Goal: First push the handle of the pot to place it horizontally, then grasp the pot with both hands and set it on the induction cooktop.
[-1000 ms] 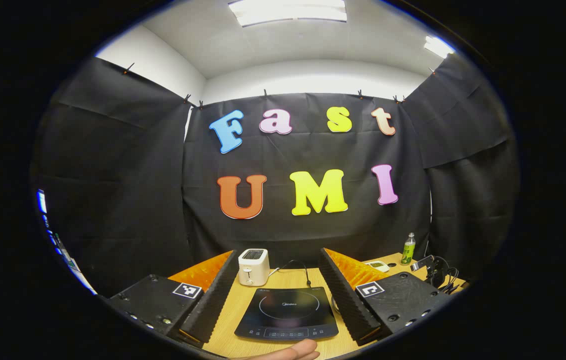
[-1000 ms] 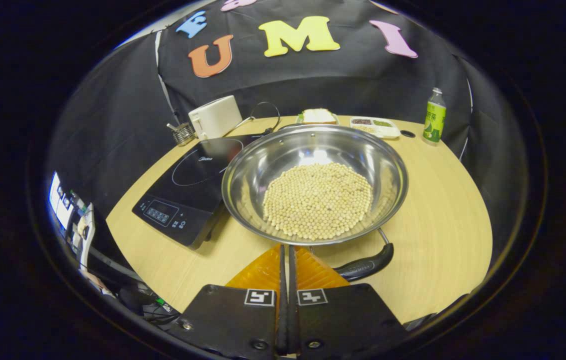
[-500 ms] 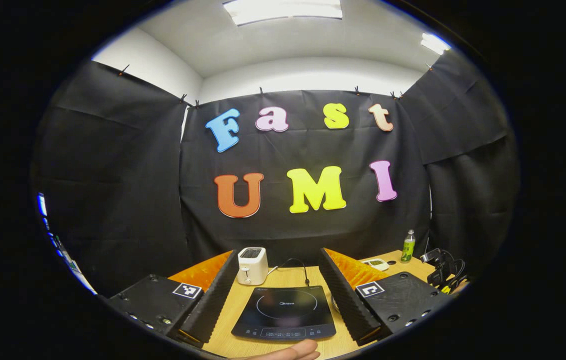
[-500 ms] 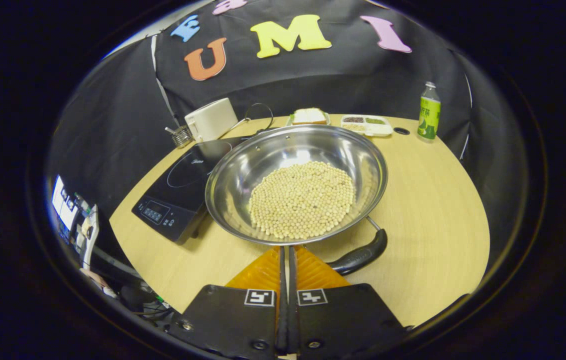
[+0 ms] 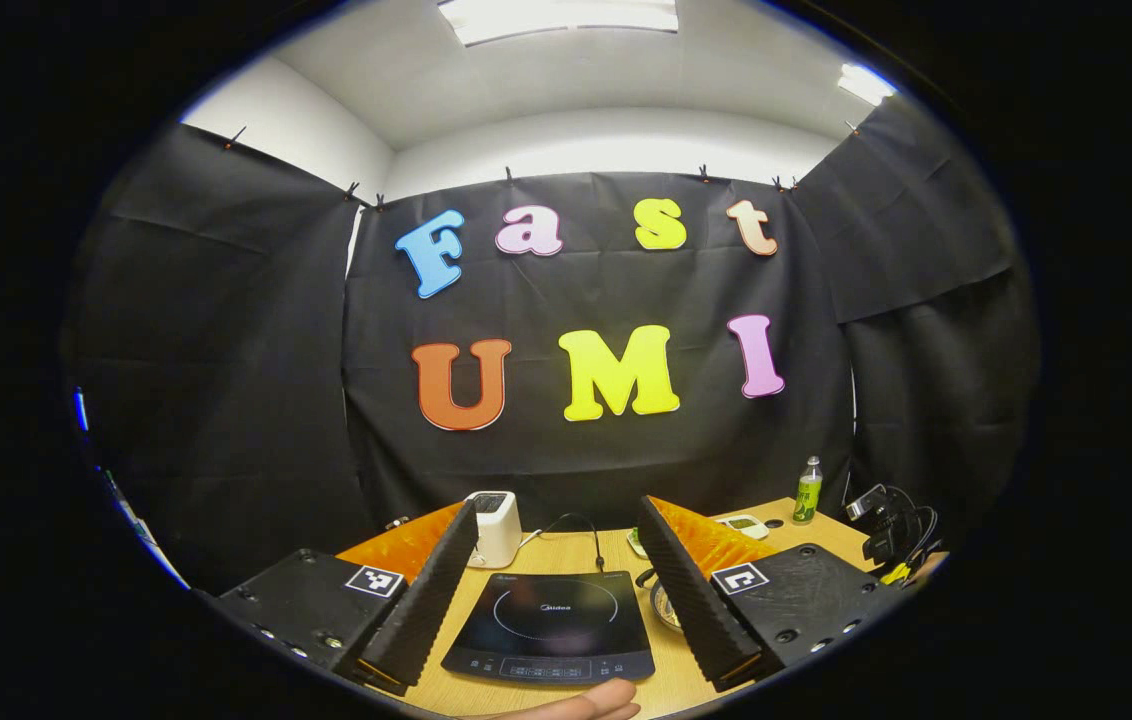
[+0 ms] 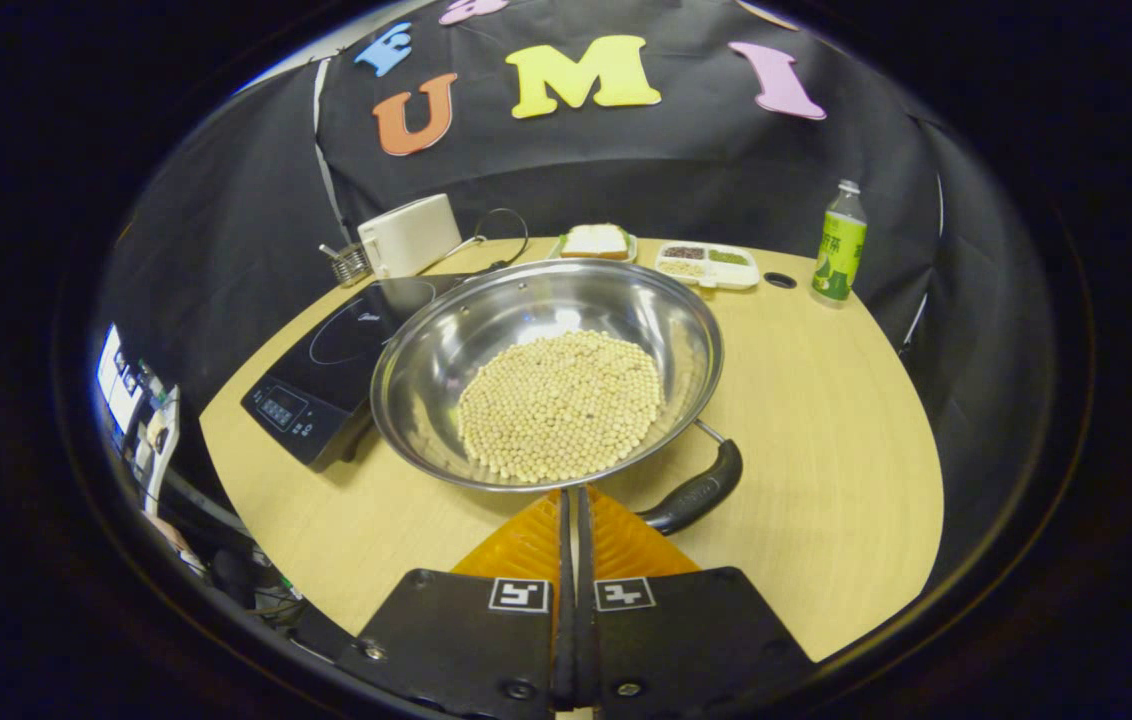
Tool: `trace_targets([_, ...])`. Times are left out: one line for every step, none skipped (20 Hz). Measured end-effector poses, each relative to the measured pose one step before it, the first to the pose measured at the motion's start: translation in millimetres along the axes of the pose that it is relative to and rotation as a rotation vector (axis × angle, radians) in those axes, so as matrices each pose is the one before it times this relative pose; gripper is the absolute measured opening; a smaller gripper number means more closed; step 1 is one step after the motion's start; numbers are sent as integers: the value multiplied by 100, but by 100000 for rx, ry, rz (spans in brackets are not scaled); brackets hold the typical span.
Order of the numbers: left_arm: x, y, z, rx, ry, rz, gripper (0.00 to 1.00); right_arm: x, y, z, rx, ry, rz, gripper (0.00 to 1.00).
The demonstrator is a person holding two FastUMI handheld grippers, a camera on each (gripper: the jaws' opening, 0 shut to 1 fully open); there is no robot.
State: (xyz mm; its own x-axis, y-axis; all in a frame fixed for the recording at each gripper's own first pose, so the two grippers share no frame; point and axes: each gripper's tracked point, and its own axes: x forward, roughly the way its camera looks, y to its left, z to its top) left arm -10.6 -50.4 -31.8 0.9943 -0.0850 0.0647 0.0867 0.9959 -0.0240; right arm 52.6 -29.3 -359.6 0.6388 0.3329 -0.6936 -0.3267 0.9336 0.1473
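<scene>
Compared with 1 second ago, the pot (image 6: 546, 375) in the right gripper view sits more to the left and its handle (image 6: 694, 490) appears nearer to the right gripper (image 6: 571, 520); the whole counter (image 6: 826, 420) also looks a little farther away. In the left gripper view the induction cooktop (image 5: 551, 625) and the toaster (image 5: 494, 528) have shifted slightly left between the fingers.

The right gripper has its jaws closed together, with nothing held between them. Their tips are just beside the near rim of the pot, and I cannot tell if they touch it. The pot, filled with pale beans (image 6: 561, 405), stands in the middle of the counter, its left rim over the right edge of the cooktop (image 6: 326, 370). The handle points toward the counter's near right edge, just right of the jaws.

The left gripper (image 5: 556, 570) has its jaws wide apart and empty, with the cooktop lying between them farther off, near the counter's left edge.
</scene>
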Motion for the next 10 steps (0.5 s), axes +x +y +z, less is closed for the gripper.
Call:
trace_targets([82,-332,3,211,166,-472,96,-1,-544,136,141,39,-603,4])
trace_targets([184,-352,-5,211,224,-686,96,40,-540,188,48,-257,-684,4])
trace_targets([246,-249,-34,69,152,-503,96,74,-564,245,-252,-540,-711,4])
trace_targets([125,-232,-114,93,53,-446,96,168,-507,273,-610,-649,-655,4])
trace_targets([195,-244,-12,-36,145,-280,96,130,-523,147,-519,-668,-661,4])
trace_targets([85,-226,-59,88,207,-350,96,115,-533,256,-800,-595,-668,4])
trace_targets([357,-357,-106,702,98,-640,96,122,-465,166,-531,-562,-628,4])
trace_targets([238,-210,-181,1086,434,-140,96,173,-428,172,50,157,-241,4])
trace_targets([254,25,-212,691,536,459,96,168,-417,134,-46,66,-631,4])
trace_targets([242,-76,-211,-111,488,-153,96,181,-499,267,-963,-44,-1218,4])
